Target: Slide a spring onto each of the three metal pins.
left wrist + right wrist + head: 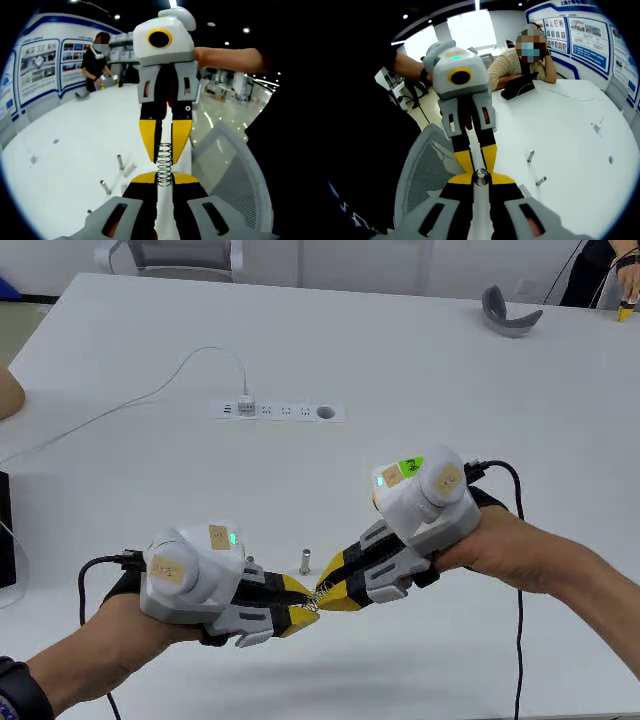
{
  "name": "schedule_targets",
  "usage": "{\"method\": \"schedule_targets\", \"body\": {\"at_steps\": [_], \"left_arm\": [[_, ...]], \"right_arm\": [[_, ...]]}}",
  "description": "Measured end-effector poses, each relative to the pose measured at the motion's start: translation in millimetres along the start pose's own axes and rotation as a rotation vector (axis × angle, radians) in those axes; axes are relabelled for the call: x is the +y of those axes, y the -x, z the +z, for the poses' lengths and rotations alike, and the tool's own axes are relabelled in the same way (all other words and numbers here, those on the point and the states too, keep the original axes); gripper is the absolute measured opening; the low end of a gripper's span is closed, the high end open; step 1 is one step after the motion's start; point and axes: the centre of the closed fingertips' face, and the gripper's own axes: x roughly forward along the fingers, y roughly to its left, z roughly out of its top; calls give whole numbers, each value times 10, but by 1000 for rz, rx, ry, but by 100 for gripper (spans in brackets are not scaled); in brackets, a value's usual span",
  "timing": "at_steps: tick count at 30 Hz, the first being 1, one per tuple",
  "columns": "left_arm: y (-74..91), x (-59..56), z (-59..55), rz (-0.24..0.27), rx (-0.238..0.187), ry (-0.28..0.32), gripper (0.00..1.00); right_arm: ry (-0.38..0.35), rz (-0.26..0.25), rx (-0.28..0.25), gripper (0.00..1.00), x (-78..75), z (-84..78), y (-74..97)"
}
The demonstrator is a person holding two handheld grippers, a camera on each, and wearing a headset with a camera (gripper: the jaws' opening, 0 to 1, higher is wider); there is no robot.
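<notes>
Spring (pixel 318 597) is hanging in the air on the person's side of the counter (pixel 400 390), not on any pin. Left gripper (pixel 303 604) is clenching one end and right gripper (pixel 336 588) is clenching the other. The two are pointing nose to nose, with yellow tips nearly meeting.

In the left gripper view the spring (pixel 164 162) is running straight from the left gripper (pixel 164 180) up into the right gripper (pixel 165 142). Its coils are sitting wider apart toward the right gripper's end. In the right gripper view the spring (pixel 480 177) is showing end-on, sitting between the right gripper's (pixel 480 179) fingers, with the left gripper (pixel 476 157) facing it from beyond.

A pin (pixel 305 561) is standing upright and bare on the counter just behind the fingertips. In the right gripper view, pins (pixel 531 156) are standing off to the side, apart from each other. A loose spring (pixel 524 190) is lying flat on the counter just beside the nearer one.

Further back, a power strip (pixel 277 411) is lying mid-counter with a white plug and cable in it. A grey curved part (pixel 510 315) is resting near the far corner. A mesh chair (pixel 235 165) is sitting just off the counter's edge behind the grippers. A person (pixel 525 60) is sitting at the far end, leaning on the counter.
</notes>
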Motion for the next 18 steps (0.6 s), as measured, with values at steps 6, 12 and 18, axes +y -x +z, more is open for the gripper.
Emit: {"method": "schedule_targets", "body": {"at_steps": [6, 12, 18], "left_arm": [[-49, -30, 69, -12, -37, 11, 10], [-68, -41, 74, -14, -40, 10, 10], [-60, -53, 91, -17, -43, 3, 10]], "right_arm": [[68, 16, 61, 12, 32, 49, 10], [102, 24, 109, 13, 38, -17, -4], [129, 25, 138, 13, 43, -71, -14]]}}
